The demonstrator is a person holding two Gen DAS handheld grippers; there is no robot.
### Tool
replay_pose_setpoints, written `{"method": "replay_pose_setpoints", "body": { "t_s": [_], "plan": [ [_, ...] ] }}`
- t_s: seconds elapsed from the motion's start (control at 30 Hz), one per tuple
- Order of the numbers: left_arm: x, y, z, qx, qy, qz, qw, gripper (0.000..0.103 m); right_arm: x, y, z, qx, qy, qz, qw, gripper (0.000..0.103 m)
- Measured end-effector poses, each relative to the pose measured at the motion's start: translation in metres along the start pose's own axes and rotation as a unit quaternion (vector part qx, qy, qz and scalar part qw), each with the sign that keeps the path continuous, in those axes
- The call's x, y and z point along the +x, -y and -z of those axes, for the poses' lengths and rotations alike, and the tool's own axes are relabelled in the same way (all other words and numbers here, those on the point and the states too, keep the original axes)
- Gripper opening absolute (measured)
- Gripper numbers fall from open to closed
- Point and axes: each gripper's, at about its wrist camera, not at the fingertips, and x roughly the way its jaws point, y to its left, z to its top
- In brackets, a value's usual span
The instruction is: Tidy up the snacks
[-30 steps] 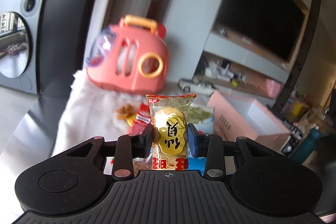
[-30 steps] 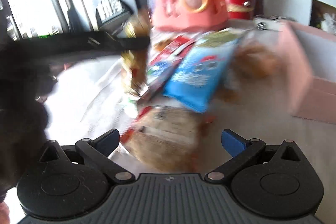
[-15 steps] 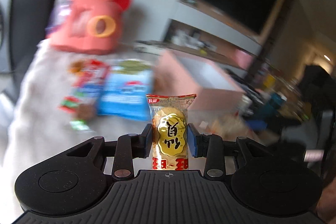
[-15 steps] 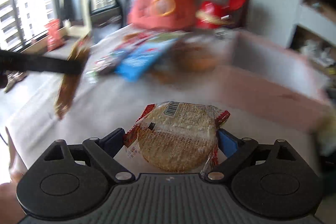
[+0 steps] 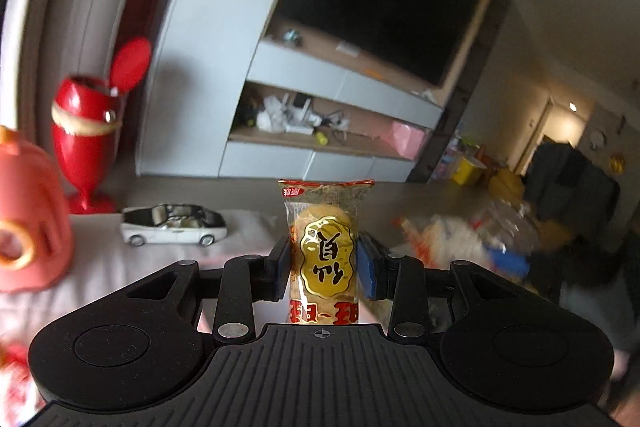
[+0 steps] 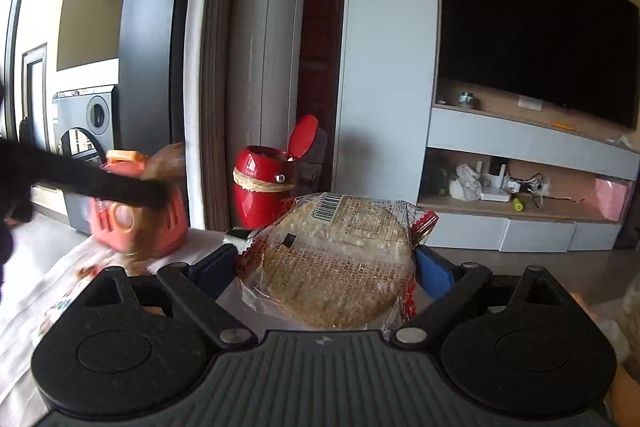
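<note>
My left gripper [image 5: 323, 267] clamps an upright cracker packet [image 5: 325, 247]; my right gripper [image 6: 326, 267] pinches a round rice cake [image 6: 332, 263] by its edges. Both hang above the white-clothed table [image 5: 100, 259], open floor beyond its far edge.

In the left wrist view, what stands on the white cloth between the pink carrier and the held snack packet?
A white toy car stands there, apart from both, in the left wrist view.

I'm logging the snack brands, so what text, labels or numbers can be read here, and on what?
"仙贝", upside down, on the gold oval of the narrow snack packet in the left gripper.
Barcode digits and fine print on the round cracker packet in the right gripper: too small to read.
</note>
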Motion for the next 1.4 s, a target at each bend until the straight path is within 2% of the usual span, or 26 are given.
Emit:
{"method": "replay_pose_setpoints", "body": {
  "t_s": [0.07, 0.1, 0.17, 0.23, 0.3, 0.5, 0.63, 0.7, 0.8, 0.83, 1.0, 1.1, 1.17, 1.3, 1.4],
  "plan": [
    [0.046, -0.010, -0.005, 0.001, -0.035, -0.022, 0.9991, 0.042, 0.034, -0.002, 0.003, 0.005, 0.000, -0.026, 1.000, 0.096],
    [0.057, -0.017, 0.000, -0.006, -0.050, -0.033, 0.9982, 0.042, 0.052, -0.002, 0.007, 0.007, -0.011, -0.040, 0.999, 0.097],
    [0.074, -0.040, 0.016, -0.036, -0.075, -0.036, 0.9959, 0.042, 0.081, -0.004, 0.018, 0.006, -0.051, -0.040, 0.998, 0.097],
    [0.080, -0.059, 0.032, -0.065, -0.075, -0.019, 0.9949, 0.042, 0.101, -0.005, 0.035, 0.007, -0.088, -0.035, 0.995, 0.097],
    [0.079, -0.068, 0.039, -0.070, -0.064, -0.020, 0.9953, 0.042, 0.106, -0.005, 0.049, 0.008, -0.098, -0.037, 0.995, 0.097],
    [0.029, -0.080, 0.056, -0.066, -0.048, -0.051, 0.9954, 0.042, 0.099, -0.012, 0.071, -0.007, -0.096, -0.039, 0.995, 0.097],
    [-0.032, -0.082, 0.072, -0.052, 0.010, -0.075, 0.9958, 0.042, 0.084, -0.019, 0.065, 0.025, -0.098, -0.056, 0.993, 0.097],
    [-0.063, -0.086, 0.085, -0.045, 0.038, -0.122, 0.9908, 0.042, 0.075, -0.029, 0.061, 0.035, -0.096, -0.076, 0.992, 0.097],
    [-0.101, -0.103, 0.105, -0.073, 0.058, -0.203, 0.9746, 0.042, 0.064, -0.059, 0.059, 0.018, -0.097, -0.095, 0.991, 0.097],
    [-0.111, -0.111, 0.113, -0.089, 0.064, -0.219, 0.9696, 0.042, 0.063, -0.070, 0.058, 0.013, -0.100, -0.102, 0.990, 0.097],
    [-0.153, -0.146, 0.154, -0.166, 0.075, -0.253, 0.9503, 0.042, 0.068, -0.127, 0.058, -0.001, -0.120, -0.119, 0.986, 0.097],
    [-0.160, -0.163, 0.167, -0.177, 0.067, -0.273, 0.9431, 0.042, 0.072, -0.159, 0.065, -0.025, -0.130, -0.123, 0.983, 0.097],
    [-0.162, -0.171, 0.172, -0.174, 0.051, -0.278, 0.9435, 0.042, 0.073, -0.178, 0.073, -0.042, -0.143, -0.138, 0.979, 0.097],
    [-0.152, -0.172, 0.177, -0.135, 0.024, -0.258, 0.9565, 0.042, 0.072, -0.209, 0.094, -0.062, -0.173, -0.163, 0.969, 0.097],
    [-0.143, -0.166, 0.187, -0.099, -0.004, -0.258, 0.9611, 0.042, 0.071, -0.220, 0.107, -0.066, -0.190, -0.172, 0.964, 0.097]
  ]
}}
